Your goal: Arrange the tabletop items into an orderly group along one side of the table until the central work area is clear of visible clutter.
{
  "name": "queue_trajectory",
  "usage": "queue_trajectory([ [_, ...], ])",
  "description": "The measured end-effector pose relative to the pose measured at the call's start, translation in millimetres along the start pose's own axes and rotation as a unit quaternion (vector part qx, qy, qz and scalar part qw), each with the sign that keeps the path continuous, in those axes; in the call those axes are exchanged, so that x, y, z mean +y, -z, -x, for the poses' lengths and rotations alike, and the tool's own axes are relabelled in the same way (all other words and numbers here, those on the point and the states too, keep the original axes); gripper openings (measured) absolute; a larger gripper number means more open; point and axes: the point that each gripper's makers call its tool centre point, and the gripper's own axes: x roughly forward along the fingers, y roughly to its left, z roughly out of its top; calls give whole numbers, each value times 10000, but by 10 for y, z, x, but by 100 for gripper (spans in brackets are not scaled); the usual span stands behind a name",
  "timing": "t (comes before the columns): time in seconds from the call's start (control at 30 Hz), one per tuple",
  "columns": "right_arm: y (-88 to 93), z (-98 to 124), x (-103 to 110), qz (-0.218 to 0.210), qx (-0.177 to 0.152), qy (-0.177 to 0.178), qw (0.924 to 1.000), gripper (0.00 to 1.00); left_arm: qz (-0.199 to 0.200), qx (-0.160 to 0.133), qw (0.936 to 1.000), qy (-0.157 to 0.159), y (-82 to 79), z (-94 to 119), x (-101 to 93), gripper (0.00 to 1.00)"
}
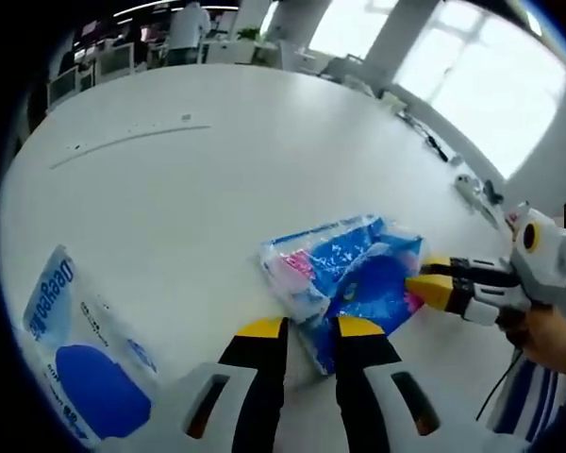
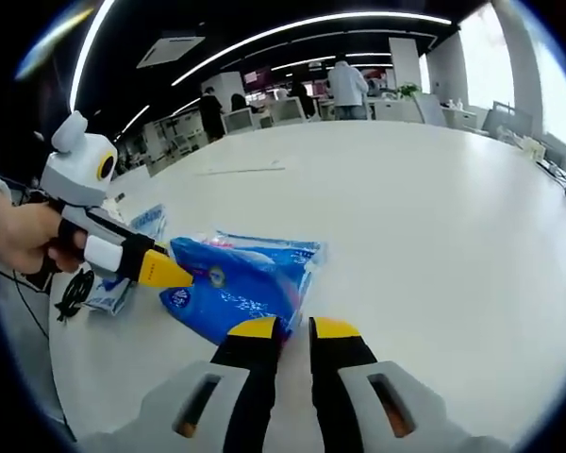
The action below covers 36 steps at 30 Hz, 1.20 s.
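Observation:
A blue plastic packet [image 1: 358, 264] with pink and white print lies on the white table [image 1: 217, 170]. In the left gripper view my left gripper [image 1: 311, 330] is shut on the packet's near corner. My right gripper [image 1: 424, 281] reaches in from the right and pinches its far edge. In the right gripper view the same packet [image 2: 241, 283] lies just ahead of my right gripper [image 2: 295, 330], whose jaws close on its edge. My left gripper [image 2: 174, 274] holds the packet's opposite end. A white packet with a blue label [image 1: 75, 363] lies flat to the left, seen again [image 2: 123, 283] behind my left gripper.
A thin strip [image 1: 132, 140] lies far out on the table. Small items and cables [image 1: 476, 187] sit near the table's right edge by the windows. Desks, chairs and standing people [image 2: 347, 90] fill the room beyond the table. A hand [image 2: 24, 236] holds my left gripper.

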Motion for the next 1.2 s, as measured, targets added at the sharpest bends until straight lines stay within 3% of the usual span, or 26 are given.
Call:
queue_trajectory([
  [0.1,-19,4,0,70,-43,24,10000,18,-35,-84,9999,-87,-30,27,13,33],
  [0.33,-117,19,2,206,-97,72,9997,24,-147,-160,9996,-207,-92,110,74,43],
  [0.43,-141,32,-1,237,-62,107,9996,28,-142,-182,9995,-196,-125,158,78,43],
  [0.83,-259,157,100,278,-167,148,9994,28,-185,-255,9993,-220,-201,391,102,42],
  [1.2,-381,434,229,156,-353,248,9989,32,-167,-404,9989,-143,-184,725,133,43],
])
